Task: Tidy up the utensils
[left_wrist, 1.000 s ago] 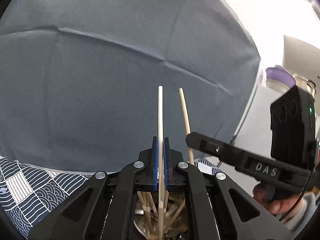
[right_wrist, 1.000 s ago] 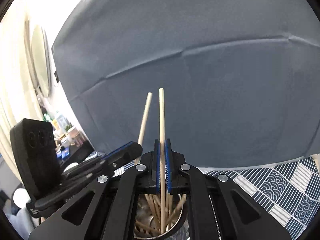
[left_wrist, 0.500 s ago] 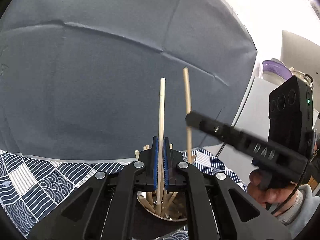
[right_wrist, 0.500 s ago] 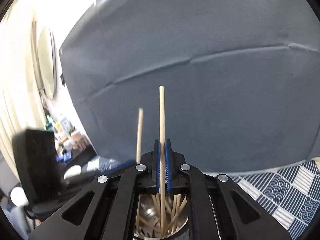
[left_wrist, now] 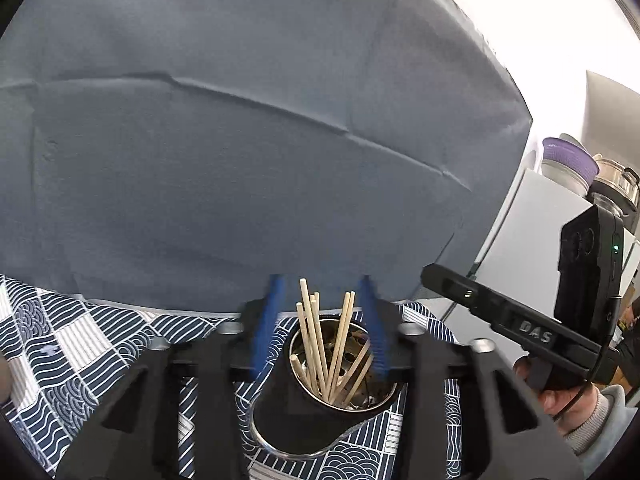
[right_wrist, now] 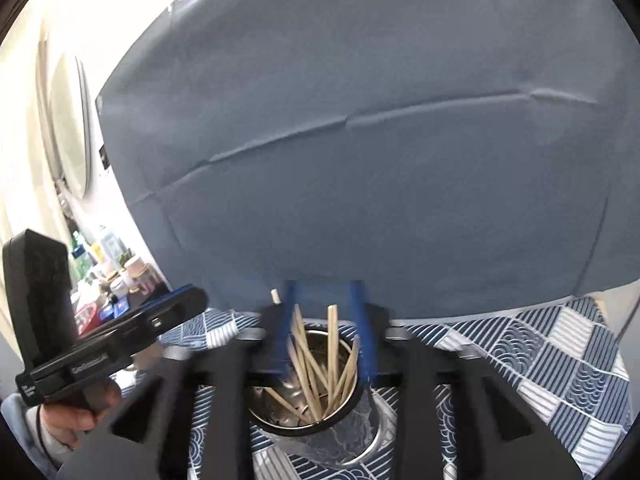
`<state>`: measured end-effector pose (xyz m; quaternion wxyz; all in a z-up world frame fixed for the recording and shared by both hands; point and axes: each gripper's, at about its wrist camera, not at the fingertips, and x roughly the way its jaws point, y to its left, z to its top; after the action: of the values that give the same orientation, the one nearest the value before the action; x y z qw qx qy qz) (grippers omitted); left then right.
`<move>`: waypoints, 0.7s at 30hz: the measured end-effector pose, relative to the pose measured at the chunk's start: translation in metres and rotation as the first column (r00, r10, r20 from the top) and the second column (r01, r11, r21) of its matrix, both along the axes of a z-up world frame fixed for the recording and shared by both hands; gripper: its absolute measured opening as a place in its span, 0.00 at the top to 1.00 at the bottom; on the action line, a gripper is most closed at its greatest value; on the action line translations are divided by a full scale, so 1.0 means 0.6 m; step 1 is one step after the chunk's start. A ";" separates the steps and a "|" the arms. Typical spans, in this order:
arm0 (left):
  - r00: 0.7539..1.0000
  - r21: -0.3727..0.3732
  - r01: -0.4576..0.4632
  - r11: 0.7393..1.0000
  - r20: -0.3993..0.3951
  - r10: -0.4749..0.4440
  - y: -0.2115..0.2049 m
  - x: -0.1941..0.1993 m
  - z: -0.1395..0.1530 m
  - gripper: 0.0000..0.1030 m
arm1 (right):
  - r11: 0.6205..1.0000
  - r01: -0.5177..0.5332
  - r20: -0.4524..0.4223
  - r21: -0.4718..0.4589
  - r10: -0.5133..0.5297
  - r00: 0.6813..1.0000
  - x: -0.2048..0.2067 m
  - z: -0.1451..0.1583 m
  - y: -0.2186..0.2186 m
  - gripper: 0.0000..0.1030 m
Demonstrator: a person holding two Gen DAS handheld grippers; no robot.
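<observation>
A metal utensil cup (left_wrist: 384,394) stands on the patterned cloth and holds several wooden chopsticks (left_wrist: 320,344). It also shows in the right wrist view (right_wrist: 352,412) with the chopsticks (right_wrist: 332,356) leaning inside. My left gripper (left_wrist: 322,312) is open and empty, its blue-padded jaws spread either side above the cup. My right gripper (right_wrist: 322,316) is open and empty, also straddling the cup from above. Each gripper shows in the other's view, the right one (left_wrist: 520,320) and the left one (right_wrist: 108,352).
A blue and white patterned tablecloth (left_wrist: 80,344) covers the table. A grey fabric backdrop (left_wrist: 240,160) stands behind it. White shelving with jars (left_wrist: 576,168) is at the right. Bottles and small pots (right_wrist: 112,268) sit far left.
Both grippers were shut on a chopstick each, held upright over the cup. Both have opened and the chopsticks have dropped into the cup.
</observation>
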<state>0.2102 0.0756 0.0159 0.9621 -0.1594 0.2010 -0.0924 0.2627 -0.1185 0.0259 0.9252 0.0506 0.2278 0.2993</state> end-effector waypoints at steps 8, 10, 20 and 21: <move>0.995 0.038 -0.093 0.995 -0.021 0.094 0.003 -0.053 0.009 0.07 | 0.997 0.050 0.040 -0.052 -0.048 0.998 -0.044 0.026 -0.011 0.22; 0.993 0.041 -0.100 0.994 -0.052 0.102 0.005 -0.063 0.001 0.06 | 0.997 0.056 0.033 -0.059 -0.054 0.998 -0.052 0.024 -0.016 0.16; 0.970 0.066 -0.143 0.988 -0.189 0.153 0.000 -0.111 -0.056 0.06 | 0.984 0.093 -0.078 -0.151 -0.106 0.991 -0.082 -0.035 -0.028 0.09; 0.966 0.069 -0.144 0.987 -0.206 0.155 -0.002 -0.118 -0.062 0.06 | 0.982 0.095 -0.090 -0.163 -0.111 0.990 -0.087 -0.042 -0.029 0.09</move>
<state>0.1397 0.0747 -0.0215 0.9435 -0.1572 0.2917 0.0032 0.2104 -0.1359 0.0005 0.9282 0.0033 0.2933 0.2289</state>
